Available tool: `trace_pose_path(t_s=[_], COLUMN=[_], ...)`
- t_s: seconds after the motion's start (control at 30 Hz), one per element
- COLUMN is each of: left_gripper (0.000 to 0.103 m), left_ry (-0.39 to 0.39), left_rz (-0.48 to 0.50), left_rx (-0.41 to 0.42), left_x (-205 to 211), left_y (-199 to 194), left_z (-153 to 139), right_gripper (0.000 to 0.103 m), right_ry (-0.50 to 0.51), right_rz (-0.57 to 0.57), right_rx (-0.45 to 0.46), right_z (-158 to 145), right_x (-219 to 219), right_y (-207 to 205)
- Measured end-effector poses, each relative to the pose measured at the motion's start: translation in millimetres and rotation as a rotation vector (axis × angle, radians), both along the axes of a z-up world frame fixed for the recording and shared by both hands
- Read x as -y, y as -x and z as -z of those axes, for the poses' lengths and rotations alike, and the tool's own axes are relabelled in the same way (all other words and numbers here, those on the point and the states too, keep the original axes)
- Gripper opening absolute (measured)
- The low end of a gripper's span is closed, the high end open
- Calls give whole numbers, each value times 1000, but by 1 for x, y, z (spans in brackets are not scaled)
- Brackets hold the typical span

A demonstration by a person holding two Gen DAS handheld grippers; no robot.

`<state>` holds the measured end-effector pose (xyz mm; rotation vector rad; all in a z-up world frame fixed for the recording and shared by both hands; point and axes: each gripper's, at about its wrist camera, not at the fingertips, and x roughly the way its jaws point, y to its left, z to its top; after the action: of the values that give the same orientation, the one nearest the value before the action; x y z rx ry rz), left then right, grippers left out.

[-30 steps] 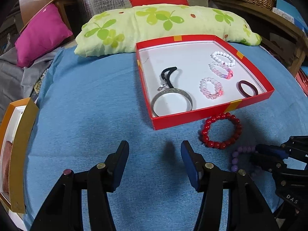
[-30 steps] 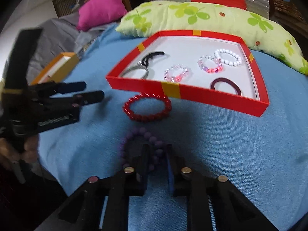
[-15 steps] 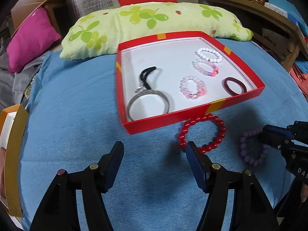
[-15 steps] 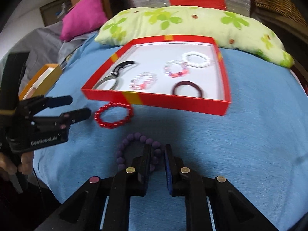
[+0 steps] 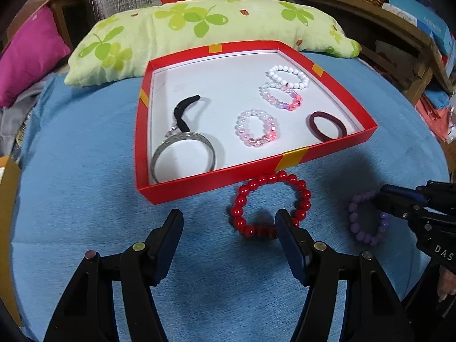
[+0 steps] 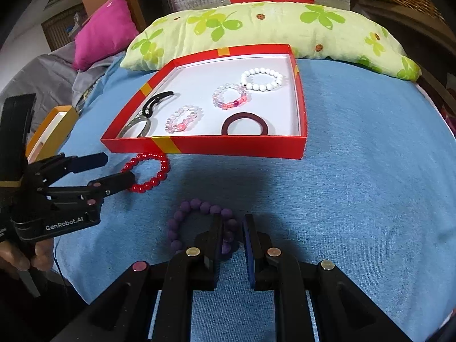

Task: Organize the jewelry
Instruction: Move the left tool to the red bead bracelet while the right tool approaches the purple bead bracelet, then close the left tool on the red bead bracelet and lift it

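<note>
while the blue cloth [image 5: 85,131] is spread under everything, a yellow box [image 6: 52,131] is seen at the far left edge, and a pink cushion [image 5: 25,57] and a green clover-print pillow [image 5: 199,28] are seen behind; the left gripper [image 5: 228,222] is held with its jaws spread wide, nothing between them, and its right finger tip is placed at the near edge of the red bead bracelet [image 5: 270,202], whether touching it cannot be told; that bracelet is laid on the cloth just in front of the red tray [image 5: 199,182], against its near wall; inside the tray, from left to right, a black hair tie [image 5: 183,112] and a silver bangle [image 5: 182,154] touching it, a clear pink bead bracelet [image 5: 256,128], a pink and purple bead bracelet [image 5: 280,97], a white bead bracelet [image 5: 287,77] and a maroon hair band [image 5: 326,126] are laid out; further right, on the cloth, the purple bead bracelet [image 6: 199,225] is found, and the right gripper [image 6: 232,228] is held low over its right side with its jaws narrowed to a small gap, one finger set inside the ring; whether the beads are pinched cannot be told
</note>
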<state>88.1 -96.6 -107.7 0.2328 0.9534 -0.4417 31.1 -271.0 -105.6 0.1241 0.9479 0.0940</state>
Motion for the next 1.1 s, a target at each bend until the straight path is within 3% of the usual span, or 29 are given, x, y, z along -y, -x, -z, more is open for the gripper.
trace_pose_path(t_s=[0.07,0.1,0.13,0.2,0.3,0.47,0.8,0.87,0.93,1.0,1.1], left_gripper=[68,63,58,37,22,13,12,13,19,49,55], left_ry=[10,14,19,13,-2,-1,-7,-7,-6,-5,9], left_rz=[2,6,16,39,76,95,73,69,66,58,56], left_rx=[-7,-8,-12,-18,0,-11,-24,-31,-40,-45,-48], left_x=[1,1,2,5,9,3,-21,-23,-24,-25,-25], left_y=[-1,-1,-1,1,7,12,17,17,16,15,14], left_z=[2,2,3,6,6,6,3,3,3,4,5], right_gripper=[15,15,15,15,15,15,15,10,10,10,10], right_ry=[-1,-3,-6,-10,-24,-49,22,40,37,31,23], right_rz=[4,5,6,10,16,8,-54,-64,-64,-59,-46], right_rx=[0,-1,-2,-4,-4,-3,-9,-3,-1,4,11], right_z=[0,1,1,1,1,0,6,6,5,4,2], right_x=[1,1,1,2,5,7,-9,-13,-14,-14,-10], right_y=[1,0,0,-1,-1,-1,-1,0,-1,-1,-2])
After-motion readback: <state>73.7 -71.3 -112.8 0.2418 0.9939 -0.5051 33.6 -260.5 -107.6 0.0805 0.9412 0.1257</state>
